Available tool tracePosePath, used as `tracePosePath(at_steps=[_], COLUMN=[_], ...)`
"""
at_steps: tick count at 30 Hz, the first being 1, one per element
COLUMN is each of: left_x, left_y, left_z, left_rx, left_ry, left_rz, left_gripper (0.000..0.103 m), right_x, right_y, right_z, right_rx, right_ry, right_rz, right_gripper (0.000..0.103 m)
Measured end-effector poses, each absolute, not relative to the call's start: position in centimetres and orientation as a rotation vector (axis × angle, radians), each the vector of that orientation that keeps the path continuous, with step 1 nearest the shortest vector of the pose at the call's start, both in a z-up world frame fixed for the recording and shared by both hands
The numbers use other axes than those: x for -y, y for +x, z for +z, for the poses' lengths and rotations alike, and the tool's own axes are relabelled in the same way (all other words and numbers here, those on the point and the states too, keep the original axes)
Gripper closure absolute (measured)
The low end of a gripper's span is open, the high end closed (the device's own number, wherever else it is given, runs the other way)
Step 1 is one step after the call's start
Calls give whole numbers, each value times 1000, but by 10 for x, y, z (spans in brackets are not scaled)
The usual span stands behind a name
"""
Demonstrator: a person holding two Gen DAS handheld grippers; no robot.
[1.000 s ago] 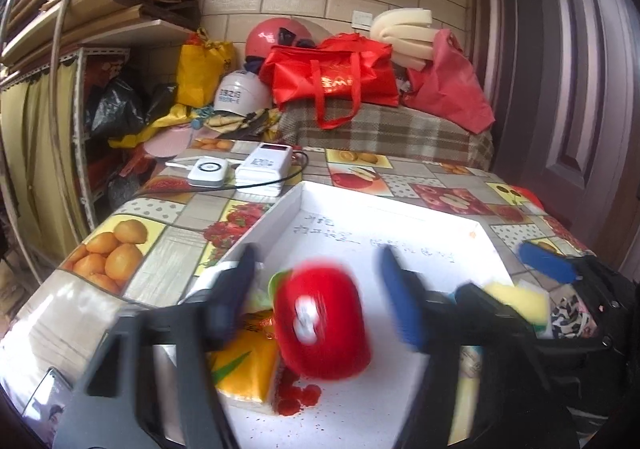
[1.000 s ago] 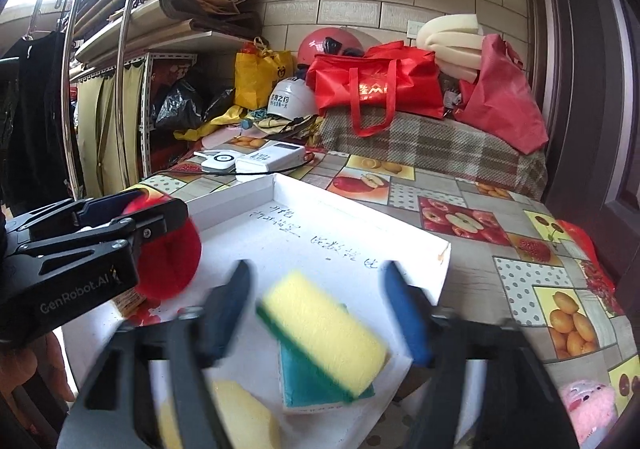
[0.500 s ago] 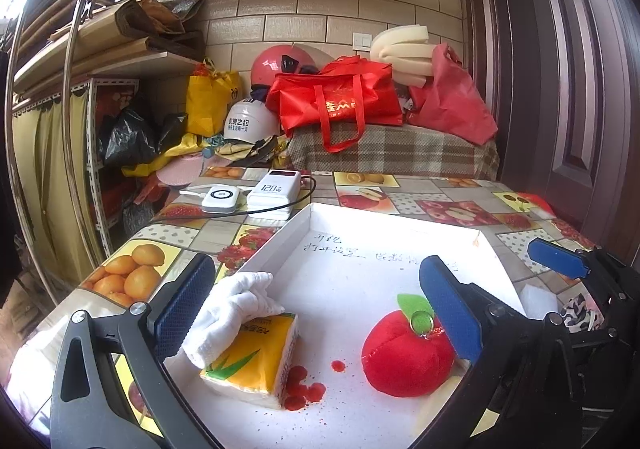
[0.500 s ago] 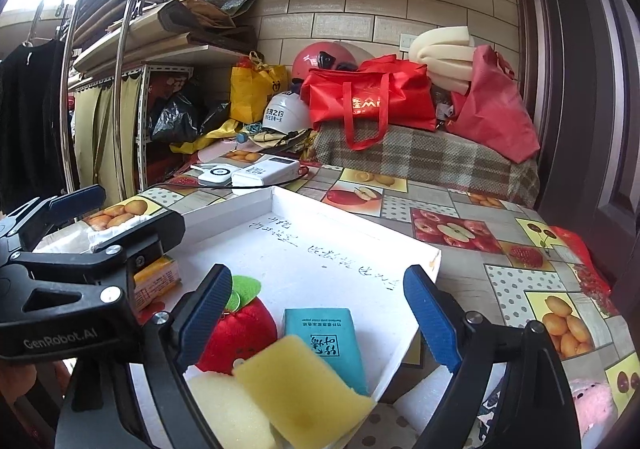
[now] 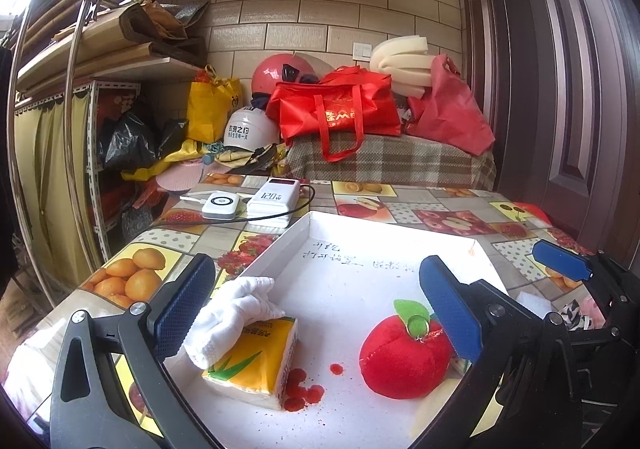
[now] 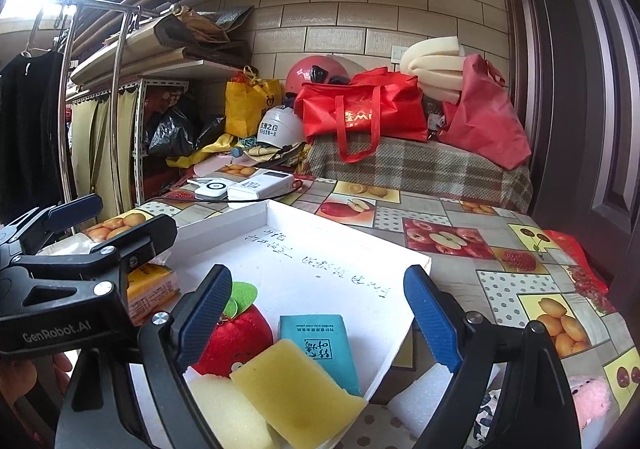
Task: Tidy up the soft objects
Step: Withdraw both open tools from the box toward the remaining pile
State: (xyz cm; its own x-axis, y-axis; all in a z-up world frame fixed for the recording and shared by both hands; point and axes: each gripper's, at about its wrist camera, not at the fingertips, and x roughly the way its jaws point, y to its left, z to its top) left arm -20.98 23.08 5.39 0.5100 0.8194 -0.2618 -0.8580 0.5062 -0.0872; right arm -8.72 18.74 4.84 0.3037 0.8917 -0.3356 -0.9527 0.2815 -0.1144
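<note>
Released since the earlier frames, the plush apple (image 5: 402,359) now sits in the white tray (image 5: 352,289) (right of centre) just below the left gripper (image 5: 316,313), jaws wide and empty, the right gripper (image 6: 320,319) likewise open beside it.

We see a fruit-print tablecloth (image 5: 400,205) under everything, two white power banks (image 5: 272,201) at its far edge, and beyond them clutter — a red tote bag (image 5: 340,113), a yellow bag (image 5: 210,109), a white helmet (image 5: 250,129), folded foam (image 5: 400,61).
</note>
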Motion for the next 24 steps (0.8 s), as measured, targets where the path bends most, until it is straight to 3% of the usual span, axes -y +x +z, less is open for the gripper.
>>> tracePosePath(at_steps=[24], left_x=[-188], left_y=[-188], left_z=[54], left_rx=[-245], left_ry=[-148], left_rz=[920], left_gripper=[0], right_x=[-95], right_y=[-49], right_z=[50], right_rx=[-337], right_ry=[-259], right_rz=[1243], right_gripper=[15])
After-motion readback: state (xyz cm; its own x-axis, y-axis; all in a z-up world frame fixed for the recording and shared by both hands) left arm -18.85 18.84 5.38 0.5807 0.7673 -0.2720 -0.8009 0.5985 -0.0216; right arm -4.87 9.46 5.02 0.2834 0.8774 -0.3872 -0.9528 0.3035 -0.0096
